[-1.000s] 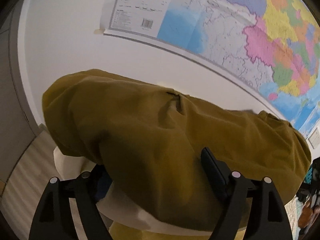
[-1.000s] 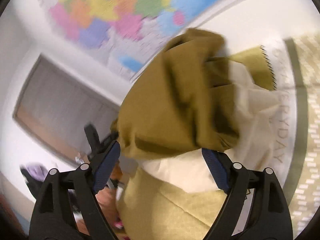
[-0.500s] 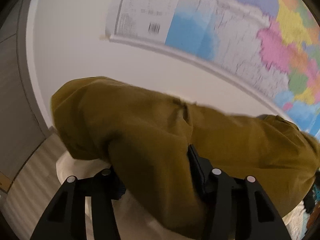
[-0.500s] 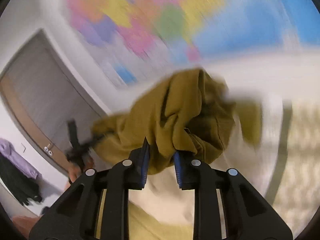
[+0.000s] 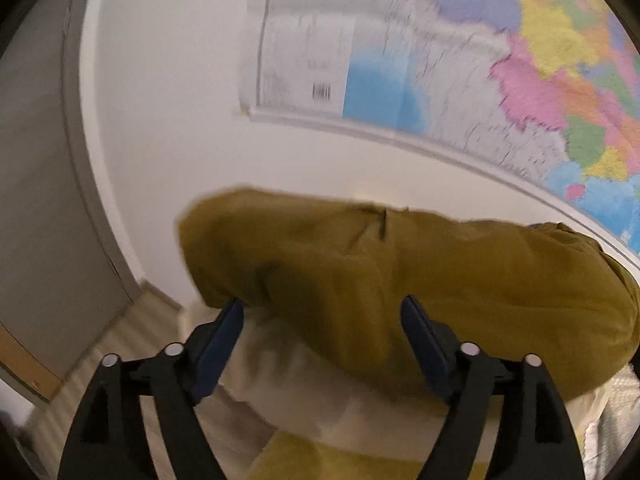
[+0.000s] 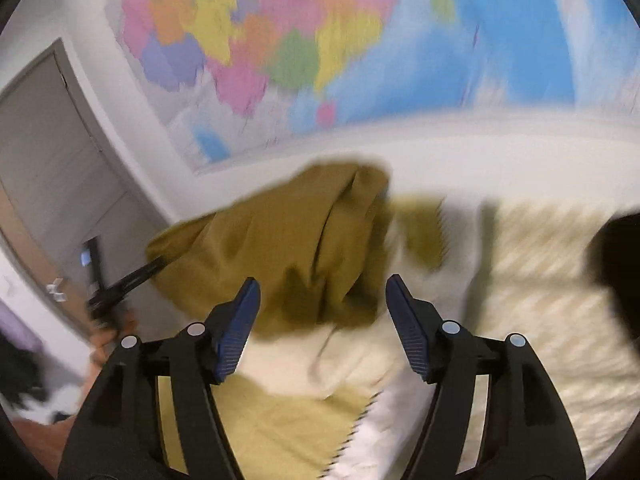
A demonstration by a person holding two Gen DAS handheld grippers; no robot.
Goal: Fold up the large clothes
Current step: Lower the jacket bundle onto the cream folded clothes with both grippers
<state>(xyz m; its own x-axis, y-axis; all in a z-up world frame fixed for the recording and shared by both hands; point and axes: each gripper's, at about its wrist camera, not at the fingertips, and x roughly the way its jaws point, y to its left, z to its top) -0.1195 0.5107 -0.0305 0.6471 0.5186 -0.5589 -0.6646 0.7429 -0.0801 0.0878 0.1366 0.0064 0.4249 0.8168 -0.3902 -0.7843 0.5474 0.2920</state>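
Nearest to us in the left wrist view, our left hand-held gripper [image 5: 322, 322] has its blue-padded jaws spread wide, grasping nothing; the bunched mustard-yellow cloth garment [image 5: 400, 276] bulges between and just beyond the fingertips, and we cannot tell whether the pads touch it. In the right wrist view our right hand-held gripper [image 6: 322, 300] is likewise released, jaws well apart, with the same garment [image 6: 288, 252] heaped just ahead of them.

The garment lies in a rumpled mound on a cream fabric sheet [image 5: 312, 392] with a yellow patch [image 6: 280, 432], and to the right a pale woven cover [image 6: 540, 280] spreads out, blurred.

At the garment's left edge in the right wrist view we see the black fingers of the left hand-held gripper [image 6: 128, 280], with a hand [image 6: 116, 328] behind.

Farther off, a large multicoloured wall map [image 5: 480, 60] hangs on the white wall [image 5: 168, 100], and a grey door [image 6: 52, 128] stands at the left.
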